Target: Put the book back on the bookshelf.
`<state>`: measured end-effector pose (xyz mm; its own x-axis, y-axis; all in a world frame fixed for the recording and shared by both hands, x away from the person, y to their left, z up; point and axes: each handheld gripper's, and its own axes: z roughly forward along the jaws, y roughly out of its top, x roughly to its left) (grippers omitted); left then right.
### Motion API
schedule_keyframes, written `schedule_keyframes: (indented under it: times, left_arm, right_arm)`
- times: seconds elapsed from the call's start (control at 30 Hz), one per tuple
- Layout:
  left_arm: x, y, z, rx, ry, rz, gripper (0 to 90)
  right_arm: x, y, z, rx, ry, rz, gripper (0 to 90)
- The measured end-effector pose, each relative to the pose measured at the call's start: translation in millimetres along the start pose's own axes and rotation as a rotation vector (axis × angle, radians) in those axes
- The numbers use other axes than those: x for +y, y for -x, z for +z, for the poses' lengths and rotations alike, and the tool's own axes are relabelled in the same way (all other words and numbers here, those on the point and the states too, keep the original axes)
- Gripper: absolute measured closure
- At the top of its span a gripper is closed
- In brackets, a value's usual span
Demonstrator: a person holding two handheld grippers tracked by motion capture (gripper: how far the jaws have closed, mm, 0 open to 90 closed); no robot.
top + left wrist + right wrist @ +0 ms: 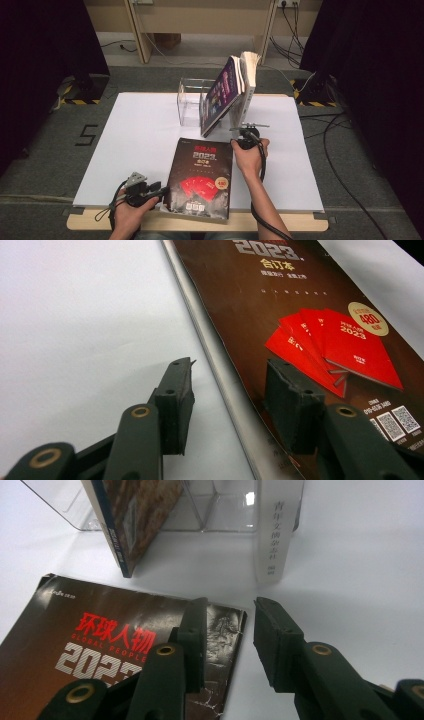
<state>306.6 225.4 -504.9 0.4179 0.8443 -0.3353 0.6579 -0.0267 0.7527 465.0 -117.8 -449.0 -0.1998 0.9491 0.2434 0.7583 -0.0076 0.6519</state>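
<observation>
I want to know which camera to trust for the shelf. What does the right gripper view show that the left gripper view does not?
Right gripper view alone: the clear stand, a leaning book and a white book spine beyond the right tool.
Left gripper view alone: the red booklets and QR codes printed on the cover, with the left tool straddling its edge.
Both: the dark book flat on the white table.
</observation>
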Motion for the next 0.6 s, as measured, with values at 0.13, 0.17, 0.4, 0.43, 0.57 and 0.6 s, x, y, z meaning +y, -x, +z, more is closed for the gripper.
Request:
schedule_keyframes:
  times: [0.13,0.17,0.4,0.43,0.57,0.6]
  left_arm:
    - [-0.4,0.3,-0.4,-0.007,-0.003,-0.006,53.5]
    - [-0.6,0.5,-0.3,-0.009,-0.003,-0.007,53.5]
    - [-0.5,0.6,-0.1,-0.011,-0.005,-0.006,53.5]
    - [-0.5,0.6,-0.1,-0.011,-0.006,-0.004,53.5]
    - [-0.9,1.2,0.3,-0.014,-0.003,-0.007,53.6]
    - [-0.9,1.3,0.3,-0.016,-0.004,-0.008,53.7]
  right_arm:
    - [-0.5,0.3,8.1,0.002,-0.023,0.008,66.5]
    - [-0.9,0.3,10.4,0.000,-0.032,0.010,66.3]
    - [-2.3,1.1,22.2,0.000,-0.062,0.023,65.4]
    - [-2.5,1.3,23.5,-0.001,-0.062,0.018,65.4]
    - [-2.0,0.4,27.1,0.001,-0.068,0.016,65.0]
    - [-1.4,-0.1,27.9,0.002,-0.068,0.017,64.9]
